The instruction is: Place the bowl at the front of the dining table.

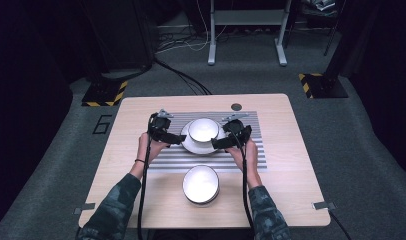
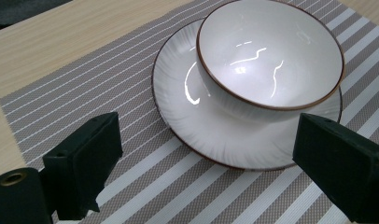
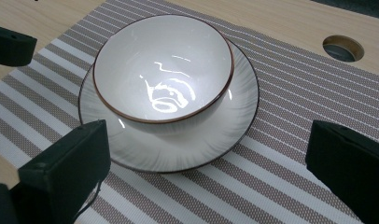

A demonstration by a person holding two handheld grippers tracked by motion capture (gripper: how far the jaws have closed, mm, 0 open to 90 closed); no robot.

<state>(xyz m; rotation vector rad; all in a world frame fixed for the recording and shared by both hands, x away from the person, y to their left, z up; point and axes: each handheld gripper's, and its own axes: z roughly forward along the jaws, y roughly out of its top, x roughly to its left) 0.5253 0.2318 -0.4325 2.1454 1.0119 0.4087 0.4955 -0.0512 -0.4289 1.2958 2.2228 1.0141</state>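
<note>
a light wooden tabletop (image 1: 291, 165) stands on a grey carpeted floor (image 1: 361, 150), with dark stands, loose cables and two yellow-and-black striped base plates on the floor beyond its far edge. near the middle of the far edge the tabletop has a small round hole (image 1: 236, 107).

a grey-and-white striped placemat (image 1: 251, 155) lies across the far half of the tabletop. on it sits a white plate (image 1: 187, 141) with a thin dark rim, and a white bowl (image 1: 203, 129) with a brown rim stands upright in the middle of that plate, empty and glossy inside. a second white bowl (image 1: 201, 183) stands on bare wood nearer the person, just off the near edge of the placemat and apart from the plate.

the person's forearms, in patterned green sleeves, come in from the near edge. the left claw (image 1: 177, 140) is held at the left side of the plate and the right claw (image 1: 217, 144) at its right side, each pointing inward toward the plate.

in the left gripper view the left claw's jaws stand wide apart with nothing between them but placemat and the near rim of the plate; one jaw hangs over the stripes, the other sits close by the plate's edge, and contact cannot be told. in the right gripper view the right claw's jaws are likewise spread wide, flanking the near rim of the plate, gripping nothing. black cables trail from both claws back along the arms.
</note>
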